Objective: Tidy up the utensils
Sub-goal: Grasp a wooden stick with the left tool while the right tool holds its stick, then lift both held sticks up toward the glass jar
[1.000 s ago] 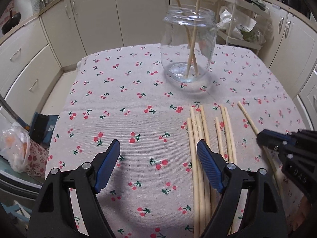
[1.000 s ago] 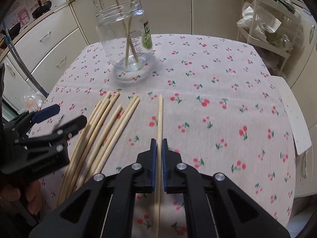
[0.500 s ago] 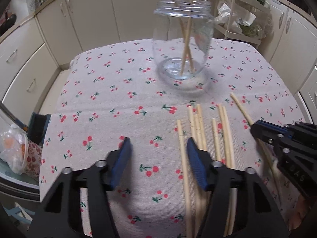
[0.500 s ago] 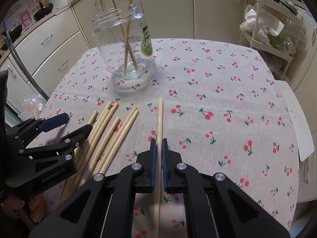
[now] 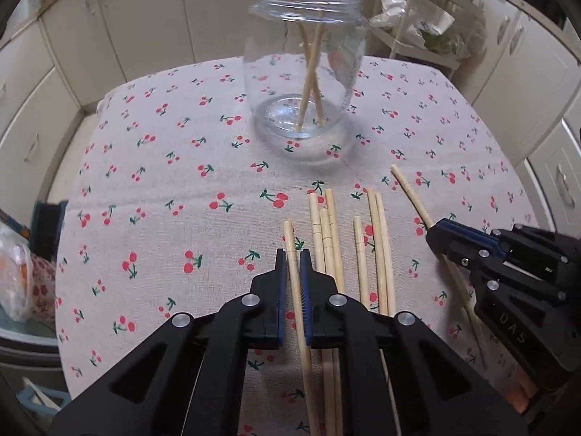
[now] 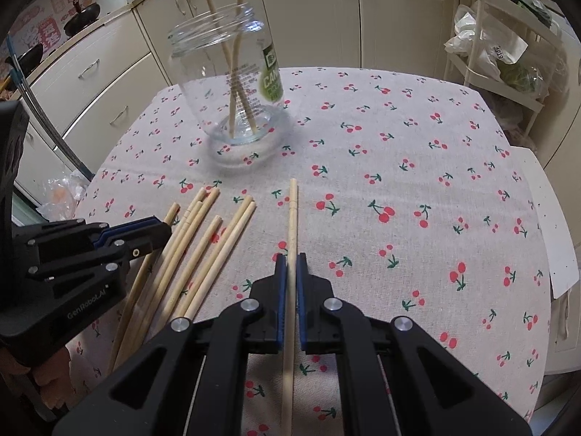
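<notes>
Below, on a table draped in a cherry-print cloth [image 5: 152,189], both tongs are clamped on chopsticks. Left gripper [image 5: 292,283]: jaws drawn together, blue pads pressing either side of the leftmost chopstick [image 5: 290,239], which lies slightly apart from the loose bundle of chopsticks [image 5: 348,247] just to its right. Right gripper [image 6: 290,279]: jaws likewise closed tight on a single chopstick [image 6: 292,210], set apart to the right of the bundle, its far tip pointing toward the back of the table. Glass jar [image 5: 305,61]: upright near the far middle of the cloth, well beyond the bundle, with two chopsticks [image 5: 312,69] standing crossed inside it. Background: cream cabinets [image 6: 101,72] and a wire rack [image 6: 501,36] holding bags.
</notes>
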A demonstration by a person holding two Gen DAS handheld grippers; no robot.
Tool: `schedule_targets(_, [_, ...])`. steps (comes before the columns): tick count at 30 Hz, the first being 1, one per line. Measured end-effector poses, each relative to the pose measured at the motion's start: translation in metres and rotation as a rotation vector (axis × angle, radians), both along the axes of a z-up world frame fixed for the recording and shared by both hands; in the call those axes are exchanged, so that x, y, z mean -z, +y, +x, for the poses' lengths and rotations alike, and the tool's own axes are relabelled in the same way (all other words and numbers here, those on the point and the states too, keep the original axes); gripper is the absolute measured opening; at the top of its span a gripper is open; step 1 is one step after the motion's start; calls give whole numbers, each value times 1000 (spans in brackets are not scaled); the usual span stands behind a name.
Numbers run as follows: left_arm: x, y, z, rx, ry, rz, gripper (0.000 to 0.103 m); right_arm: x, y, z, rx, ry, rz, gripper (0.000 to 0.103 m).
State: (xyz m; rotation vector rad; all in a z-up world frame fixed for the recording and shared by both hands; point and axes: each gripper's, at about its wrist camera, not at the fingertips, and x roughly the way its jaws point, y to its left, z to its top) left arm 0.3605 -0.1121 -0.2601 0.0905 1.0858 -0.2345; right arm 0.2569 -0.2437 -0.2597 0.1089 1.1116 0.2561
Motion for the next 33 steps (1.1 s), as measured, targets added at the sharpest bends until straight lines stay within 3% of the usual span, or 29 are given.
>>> schedule_targets(6, [-14, 4, -9, -3, -56, -34, 5, 3, -14, -2, 48, 30, 117, 6])
schedule_targets(11, [-60, 17, -18, -36, -221, -111, 5, -1, -26, -4, 103, 26, 224, 6])
schedule_targets(17, [-121, 39, -22, -92, -456, -277, 5, -8, -42, -9, 164, -19, 347, 6])
schedule_targets(20, [-140, 47, -19, -131, -533, -343, 5, -16, -46, -11, 181, -61, 387, 6])
schedule_targets(33, [-191, 57, 26, -265, -734, -515, 5, -25, -62, -15, 242, -131, 476, 6])
